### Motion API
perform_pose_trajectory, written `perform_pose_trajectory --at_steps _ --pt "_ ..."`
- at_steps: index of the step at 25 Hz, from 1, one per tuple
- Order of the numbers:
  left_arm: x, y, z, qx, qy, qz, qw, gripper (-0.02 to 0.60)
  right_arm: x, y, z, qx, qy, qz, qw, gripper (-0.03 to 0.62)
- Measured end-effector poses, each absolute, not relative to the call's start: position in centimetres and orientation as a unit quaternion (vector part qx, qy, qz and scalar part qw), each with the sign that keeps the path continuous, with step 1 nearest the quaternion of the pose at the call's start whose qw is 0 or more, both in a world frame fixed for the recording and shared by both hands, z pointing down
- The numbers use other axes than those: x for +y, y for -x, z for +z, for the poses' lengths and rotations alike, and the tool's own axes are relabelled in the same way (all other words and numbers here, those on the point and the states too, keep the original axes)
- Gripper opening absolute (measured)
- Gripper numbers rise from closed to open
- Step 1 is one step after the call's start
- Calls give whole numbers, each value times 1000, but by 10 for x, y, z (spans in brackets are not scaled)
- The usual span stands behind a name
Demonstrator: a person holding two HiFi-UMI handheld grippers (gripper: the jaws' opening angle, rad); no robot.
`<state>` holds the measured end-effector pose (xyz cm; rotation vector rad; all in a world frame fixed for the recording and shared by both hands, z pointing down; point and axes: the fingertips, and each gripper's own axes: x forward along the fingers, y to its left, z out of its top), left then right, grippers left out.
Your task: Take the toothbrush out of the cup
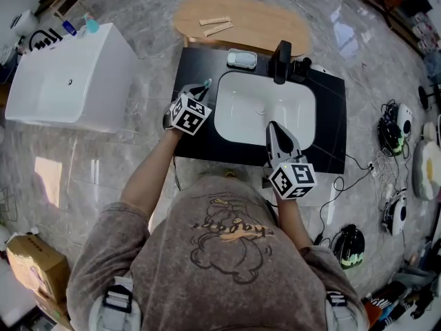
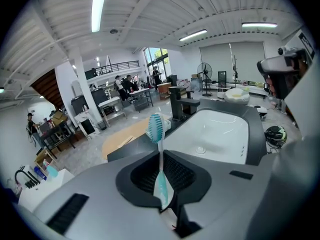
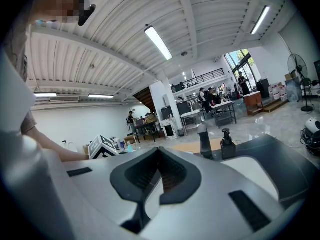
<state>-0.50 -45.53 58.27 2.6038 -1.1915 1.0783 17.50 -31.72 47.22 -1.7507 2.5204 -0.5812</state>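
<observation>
A basin (image 1: 265, 109) sits in the counter (image 1: 327, 116), with the faucet (image 1: 281, 61) at its far rim and a dish (image 1: 242, 58) left of the faucet. The toothbrush (image 2: 156, 128) is over the counter's left end. An oval table (image 1: 262, 23) stands behind the counter.

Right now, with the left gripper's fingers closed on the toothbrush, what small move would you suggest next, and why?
I would probably lift the left gripper gently upward. Its fingers pinch the toothbrush by the handle, with the bristle head showing beyond them. No view shows the cup, so I cannot tell whether the brush has cleared it. The right gripper is shut and empty.
</observation>
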Motion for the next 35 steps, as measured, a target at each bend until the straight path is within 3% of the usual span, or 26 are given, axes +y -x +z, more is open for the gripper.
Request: perform_pose_trajectory --at_steps 21,35 --pt "-452 17 468 -436 -874 215 4 40 -316 -155 466 827 532 -182 8 3" --pt "-393 42 418 -459 -882 87 67 40 -319 -132 461 842 509 -179 7 3"
